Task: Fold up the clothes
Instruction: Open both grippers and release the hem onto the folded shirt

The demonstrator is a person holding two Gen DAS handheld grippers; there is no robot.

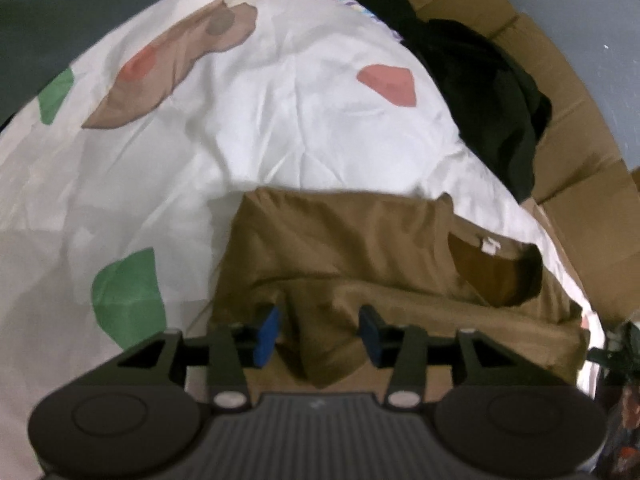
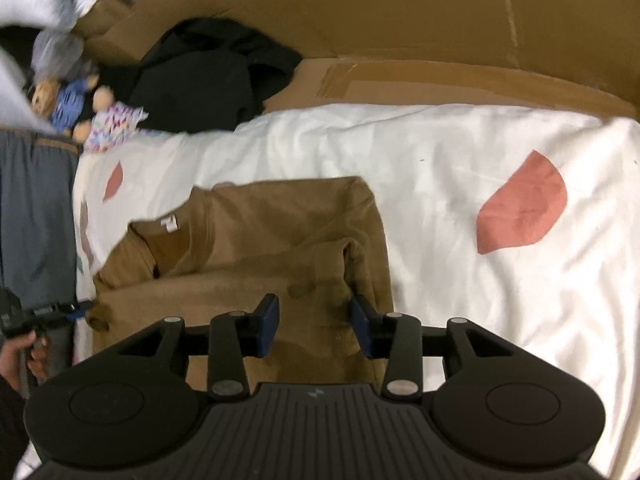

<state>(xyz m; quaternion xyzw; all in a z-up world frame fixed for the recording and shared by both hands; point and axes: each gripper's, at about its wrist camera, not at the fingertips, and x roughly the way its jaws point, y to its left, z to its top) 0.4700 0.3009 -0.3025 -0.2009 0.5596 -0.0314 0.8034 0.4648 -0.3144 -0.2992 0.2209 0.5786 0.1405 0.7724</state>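
1. Blue pads of the left gripper (image 1: 318, 334) stood about half apart over brown cloth, pinching nothing.
2. Right gripper (image 2: 314, 326) likewise gaped, empty.
3. Brown T-shirt (image 1: 360, 240) lay partly folded on the white sheet (image 1: 280, 120).
4. Soft, light, floppy; best pinched at a doubled edge.

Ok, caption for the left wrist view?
Open left gripper above folded brown cotton T-shirt on white patterned bedsheet.

White bedspread (image 2: 460, 152) lies bare beside the shirt (image 2: 260, 240); cardboard (image 2: 400, 20) walls it.
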